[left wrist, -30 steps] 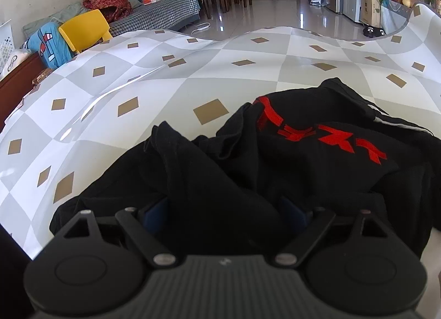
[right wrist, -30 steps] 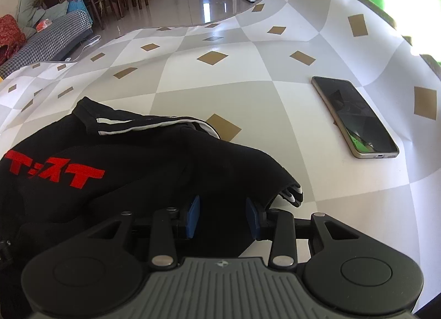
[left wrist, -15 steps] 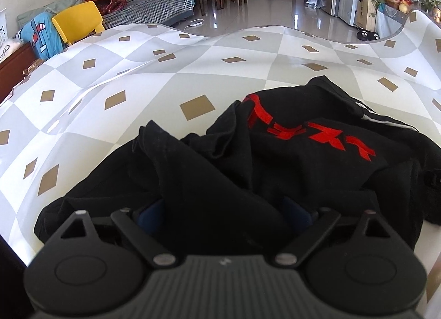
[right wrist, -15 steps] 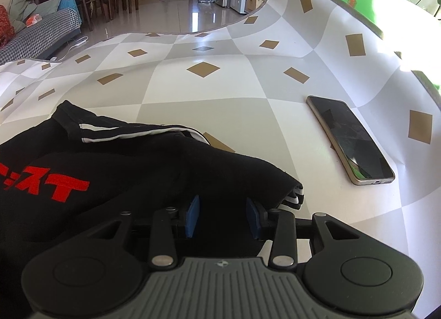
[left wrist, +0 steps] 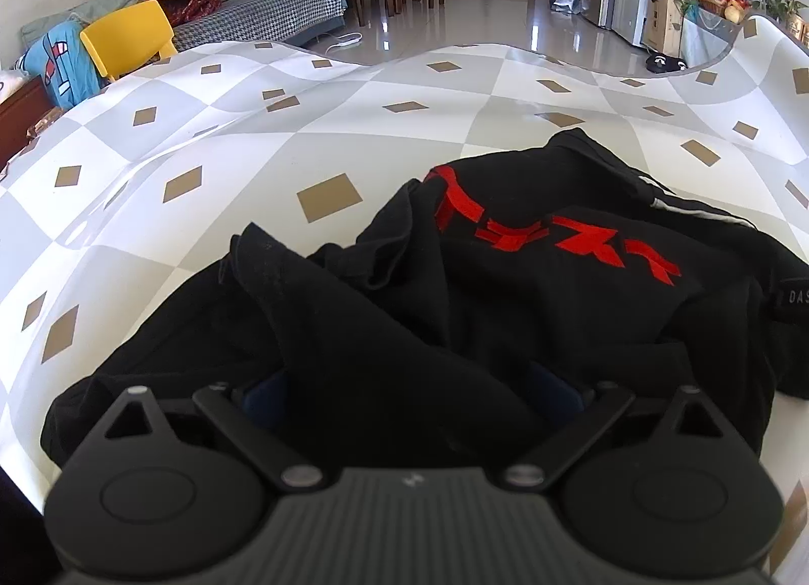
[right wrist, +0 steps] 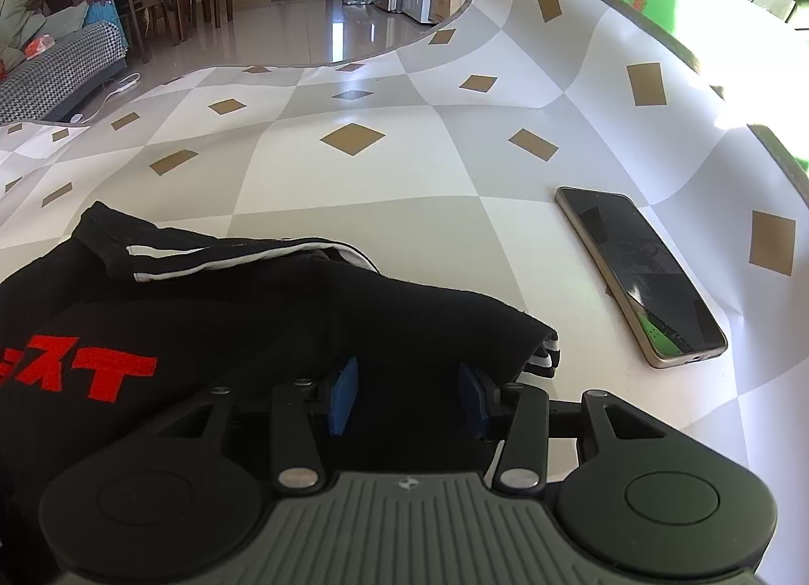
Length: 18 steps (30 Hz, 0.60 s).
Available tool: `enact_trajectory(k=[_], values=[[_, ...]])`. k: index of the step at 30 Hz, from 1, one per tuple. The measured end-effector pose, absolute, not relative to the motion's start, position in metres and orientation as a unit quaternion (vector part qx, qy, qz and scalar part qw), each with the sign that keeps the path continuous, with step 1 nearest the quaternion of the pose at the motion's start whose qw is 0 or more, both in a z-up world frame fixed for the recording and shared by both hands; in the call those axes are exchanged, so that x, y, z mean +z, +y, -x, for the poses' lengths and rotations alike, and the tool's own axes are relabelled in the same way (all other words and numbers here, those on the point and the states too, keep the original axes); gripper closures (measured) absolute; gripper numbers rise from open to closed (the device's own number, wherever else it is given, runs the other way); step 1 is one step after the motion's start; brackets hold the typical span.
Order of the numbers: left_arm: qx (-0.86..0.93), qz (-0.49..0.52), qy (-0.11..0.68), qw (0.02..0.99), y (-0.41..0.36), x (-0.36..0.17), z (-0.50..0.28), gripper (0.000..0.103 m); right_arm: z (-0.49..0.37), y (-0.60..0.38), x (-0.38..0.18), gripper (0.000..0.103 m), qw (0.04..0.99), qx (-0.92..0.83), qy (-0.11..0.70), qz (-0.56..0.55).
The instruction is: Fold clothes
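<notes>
Item: 1 black garment (left wrist: 531, 312), lying rumpled and bunched on the bench (left wrist: 354, 140) at its near edge, directly ahead of both tools. Judged handling: it is looking soft, limp and light, so it is likely sagging wherever it is unsupported; hems, sleeve ends or shoulder seams are offering the firmest hold, while the loose middle folds are likely slipping and bunching. Appearance: black knit fabric, red block lettering (left wrist: 556, 236) running across the upper face, white striped trim (right wrist: 227, 259) edging 1 band toward the far side, a striped cuff showing at the right corner; several layers are overlapping, with no flat outline showing. The left gripper (left wrist: 404, 388) is sitting with jaws spread wide, cloth heaped between them, not pinched. The right gripper (right wrist: 407, 395) is sitting with jaws parted at a middling gap over the garment's edge, blue pads (right wrist: 344, 395) not closing on it. Adjunct: 1 phone (right wrist: 642, 276) is lying to the right, well apart.
</notes>
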<state>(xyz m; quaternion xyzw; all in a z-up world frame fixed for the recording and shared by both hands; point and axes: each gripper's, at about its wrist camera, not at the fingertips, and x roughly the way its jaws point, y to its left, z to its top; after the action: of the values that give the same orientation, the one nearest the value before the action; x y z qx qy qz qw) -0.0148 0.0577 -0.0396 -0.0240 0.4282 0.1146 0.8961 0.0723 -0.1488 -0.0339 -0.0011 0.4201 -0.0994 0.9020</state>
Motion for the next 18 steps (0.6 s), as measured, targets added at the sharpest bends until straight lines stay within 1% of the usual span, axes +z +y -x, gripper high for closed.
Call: enact_trajectory(k=[5, 9, 18], values=[[0.1, 0.031, 0.428, 0.898, 0.055, -0.043, 0.003, 0.002, -0.08, -0.155, -0.03, 0.06, 0.899, -0.102, 0.426, -0.004], [0.082, 0.038, 0.423, 0.902, 0.054, -0.039, 0.0, 0.002, -0.075, -0.166, -0.021, 0.06, 0.905, -0.099, 0.411, -0.045], [0.099, 0.062, 0.385, 0.916, 0.079, -0.007, 0.018, 0.0, -0.054, -0.143, -0.007, 0.06, 0.917, 0.011, 0.395, -0.043]])
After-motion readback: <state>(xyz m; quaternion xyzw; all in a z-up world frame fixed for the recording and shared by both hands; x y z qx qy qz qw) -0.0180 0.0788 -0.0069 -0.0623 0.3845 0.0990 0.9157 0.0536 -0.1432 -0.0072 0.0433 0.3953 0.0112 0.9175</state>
